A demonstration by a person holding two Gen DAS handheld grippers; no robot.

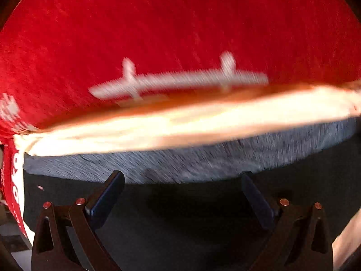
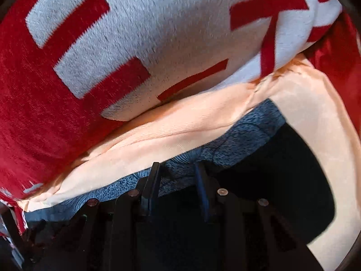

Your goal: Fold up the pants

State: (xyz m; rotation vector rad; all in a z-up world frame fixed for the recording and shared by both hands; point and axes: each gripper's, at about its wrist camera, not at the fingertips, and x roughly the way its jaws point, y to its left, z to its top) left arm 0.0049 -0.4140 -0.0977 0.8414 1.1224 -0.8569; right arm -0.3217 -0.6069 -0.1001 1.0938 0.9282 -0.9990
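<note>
Red plush blanket with white lettering is spread as the work surface, with a peach sheet laid over it; not much else of the room can be made out. Pants, dark with a heathered blue-grey waistband, are laid flat on the sheet, probably so a fold can be made cleanly. Left gripper is held wide apart, nothing grasped, at the waistband edge. Right gripper is parted a little, with no cloth seen pinched, so likely just let go.
</note>
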